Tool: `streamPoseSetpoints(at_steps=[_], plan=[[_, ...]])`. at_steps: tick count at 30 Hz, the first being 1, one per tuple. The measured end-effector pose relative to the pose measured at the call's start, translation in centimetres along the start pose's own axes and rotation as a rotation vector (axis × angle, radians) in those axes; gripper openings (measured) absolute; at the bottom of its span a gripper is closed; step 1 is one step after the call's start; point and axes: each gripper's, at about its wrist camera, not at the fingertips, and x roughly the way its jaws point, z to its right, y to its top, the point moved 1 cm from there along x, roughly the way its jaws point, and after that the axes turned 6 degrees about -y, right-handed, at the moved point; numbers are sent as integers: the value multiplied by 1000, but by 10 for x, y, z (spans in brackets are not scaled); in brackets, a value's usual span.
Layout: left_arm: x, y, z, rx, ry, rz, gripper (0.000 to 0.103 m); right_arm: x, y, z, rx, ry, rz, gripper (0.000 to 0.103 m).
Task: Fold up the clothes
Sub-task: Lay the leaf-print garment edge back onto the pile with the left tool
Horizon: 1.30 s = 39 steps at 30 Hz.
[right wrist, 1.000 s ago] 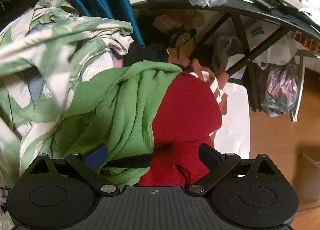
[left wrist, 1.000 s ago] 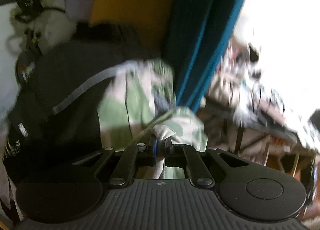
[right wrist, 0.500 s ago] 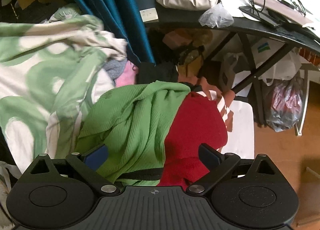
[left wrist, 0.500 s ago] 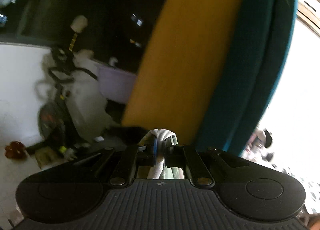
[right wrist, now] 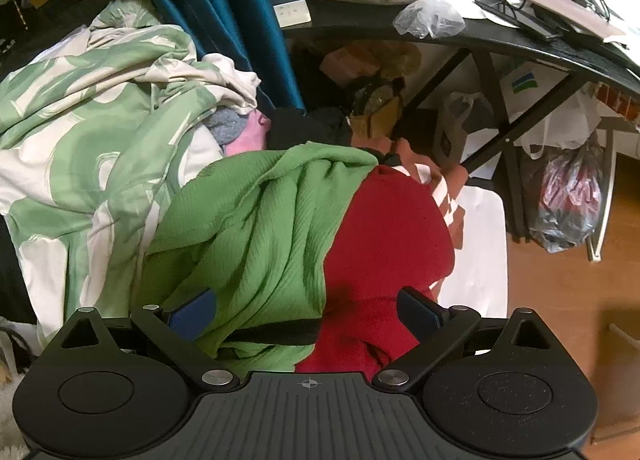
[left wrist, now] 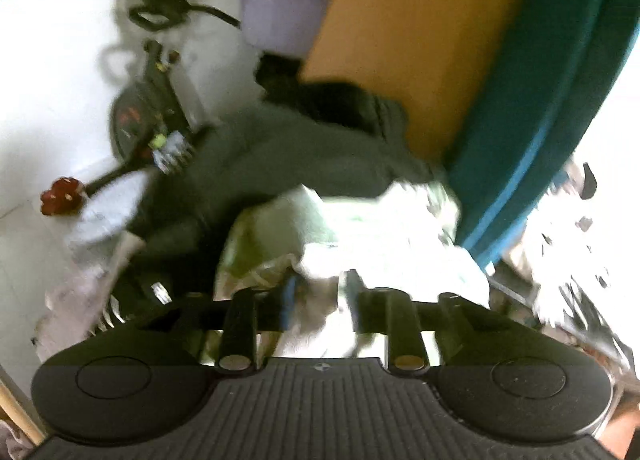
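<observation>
Two grippers: left gripper (left wrist: 318, 296) jaws part-open around patterned cloth (left wrist: 360, 228), grip unclear; right gripper (right wrist: 308, 310) jaws released.

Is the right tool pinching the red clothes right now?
No, the right tool is wide open, its two blue pads apart above the red garment and the green garment.
</observation>
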Motion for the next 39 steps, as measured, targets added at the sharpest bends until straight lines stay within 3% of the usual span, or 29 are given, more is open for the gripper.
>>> streamPoseSetpoints(at_steps=[2,7,14,20,23,24,26,32,39], plan=[[6,-9,9,26,-28,-37,49,1,0,0,-4,-1,-1,96],[26,-33,27,82,-87,-146,52,2,0,1,3,-6,-6,96],[67,-57,31,169,-17,-259,54,5,-6,10,22,-25,-21,96],[93,-73,44,287,19,-314,68,6,-10,17,41,-41,-34,96],[96,-78,50,340,48,-316,67,7,-9,17,44,-41,-33,96],[95,-77,50,343,53,-314,63,7,-9,17,43,-40,-33,96],[91,-74,47,330,64,-308,55,9,-7,16,41,-39,-35,96],[88,-68,41,291,51,-315,51,11,-5,8,21,-30,-36,96],[89,-65,39,266,71,-313,39,13,-4,3,0,-25,-37,96]])
